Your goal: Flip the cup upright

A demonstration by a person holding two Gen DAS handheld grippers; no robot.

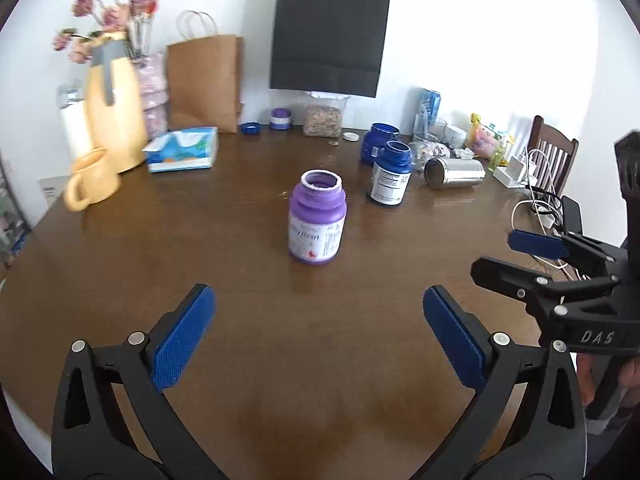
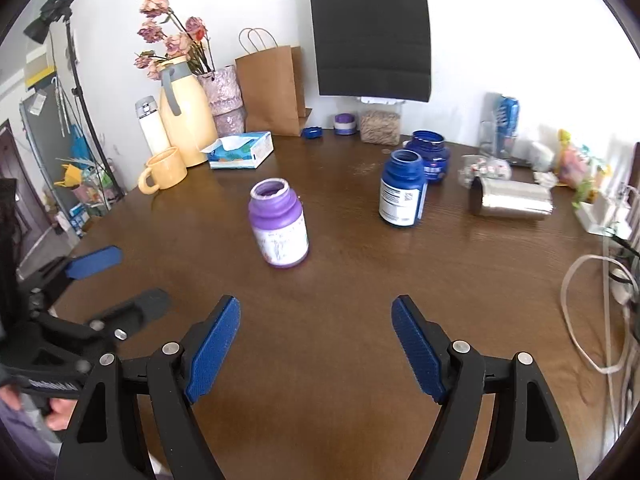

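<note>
Reaching with both claws released, left claw point(image 1: 318, 336) and right claw point(image 2: 316, 346), I could send the sideways steel cup point(image 2: 510, 200) rolling along the surface's point(image 2: 340, 360) right edge.

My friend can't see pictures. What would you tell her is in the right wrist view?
An open purple jar stands upright on a brown wooden table, just ahead of the right tool, whose blue fingers are spread open and empty. Further right a silver cup lies on its side beyond a blue bottle.
</note>
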